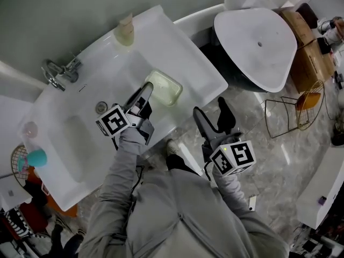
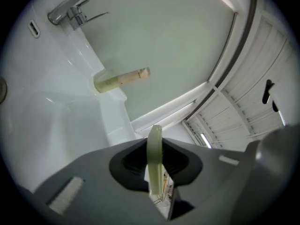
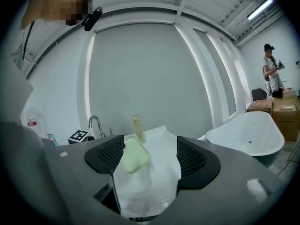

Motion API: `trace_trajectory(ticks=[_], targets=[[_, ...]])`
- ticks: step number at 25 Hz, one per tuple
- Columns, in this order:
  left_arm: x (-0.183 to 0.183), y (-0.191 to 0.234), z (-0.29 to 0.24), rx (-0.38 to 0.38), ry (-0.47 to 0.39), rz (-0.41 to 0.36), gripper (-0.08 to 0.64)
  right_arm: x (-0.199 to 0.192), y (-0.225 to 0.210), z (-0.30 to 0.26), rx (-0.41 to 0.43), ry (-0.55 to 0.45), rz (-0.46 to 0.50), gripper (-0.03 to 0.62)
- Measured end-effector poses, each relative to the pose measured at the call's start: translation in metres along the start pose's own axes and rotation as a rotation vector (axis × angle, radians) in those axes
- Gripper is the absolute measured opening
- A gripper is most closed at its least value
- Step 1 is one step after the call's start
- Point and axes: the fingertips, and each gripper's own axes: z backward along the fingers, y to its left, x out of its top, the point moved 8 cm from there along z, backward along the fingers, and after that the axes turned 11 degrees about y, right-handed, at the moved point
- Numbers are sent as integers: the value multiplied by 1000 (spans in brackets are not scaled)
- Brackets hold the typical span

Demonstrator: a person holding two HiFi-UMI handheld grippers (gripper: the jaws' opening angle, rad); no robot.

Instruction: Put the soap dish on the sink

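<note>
The pale green soap dish (image 1: 165,87) hangs over the right-hand ledge of the white sink (image 1: 180,44). My left gripper (image 1: 148,86) is shut on its near rim. In the left gripper view the soap dish (image 2: 154,142) stands edge-on, pinched between the dark pads of the left gripper (image 2: 156,162). My right gripper (image 1: 209,107) is open and holds nothing; it is off the sink's front edge, above the floor. In the right gripper view the soap dish (image 3: 135,156) shows beyond the spread jaws of the right gripper (image 3: 152,159), over the sink (image 3: 164,177).
A cream bottle (image 1: 125,30) stands at the sink's back edge, a chrome faucet (image 1: 59,71) to its left, and the drain (image 1: 101,107) lies in the basin. A white bathtub (image 1: 258,47) is to the right. A person (image 3: 272,71) stands far off.
</note>
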Motion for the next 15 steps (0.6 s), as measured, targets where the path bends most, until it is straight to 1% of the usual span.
trace_trajectory(ticks=[10, 15], targets=[[0, 41, -51, 57, 55, 38, 117, 0, -33, -15, -32, 33, -21, 354], [-1, 51, -70, 84, 80, 33, 115, -3, -47, -17, -47, 47, -35, 354]])
